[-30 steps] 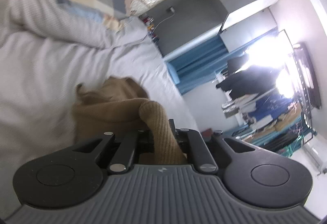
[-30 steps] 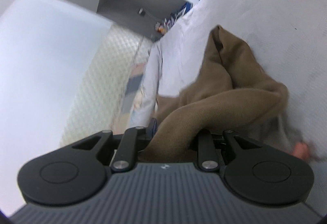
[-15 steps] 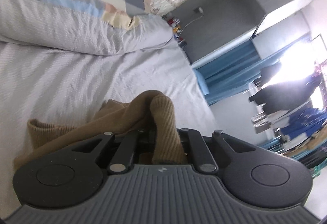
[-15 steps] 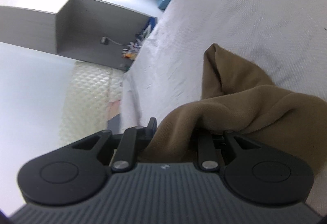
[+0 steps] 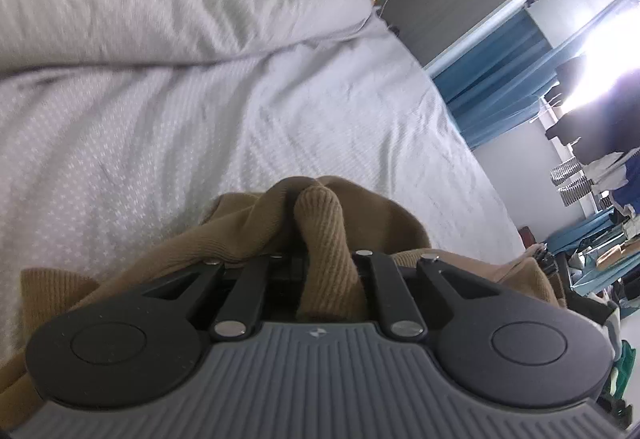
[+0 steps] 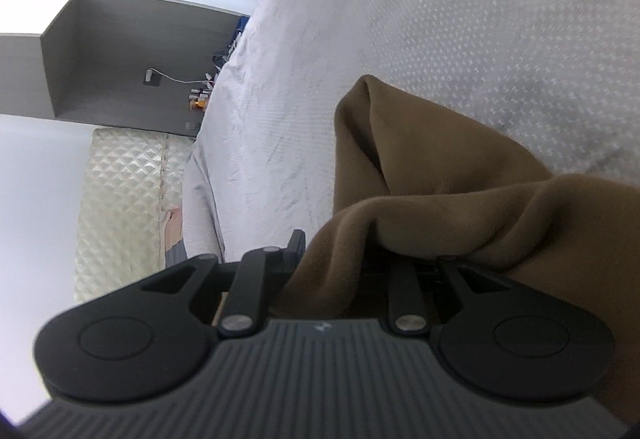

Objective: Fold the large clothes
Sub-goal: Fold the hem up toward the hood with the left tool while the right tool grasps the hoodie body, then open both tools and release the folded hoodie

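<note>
Presently both units hold the brown knit garment [image 5: 248,235] low over the bed [image 5: 160,127], its slack already draped on the pale sheet. Left hand-held gripper [image 5: 320,271]: clamped on a ribbed band, probably a cuff or hem. Right hand-held gripper [image 6: 336,271]: closed on a thick bunch of the smoother body cloth [image 6: 440,199], which spills over its right side.

Handling, judged: soft and limp, with no stiffness to keep an edge; moderately heavy for cloth, so it sags between the two holds. Knit surface looks grippy, so slip is unlikely. Not fragile, though the rib may stretch under pull.

Best holds: ribbed edges and seams, pinched thin. Bunched grips hide corners and spoil a straight fold line.
</note>
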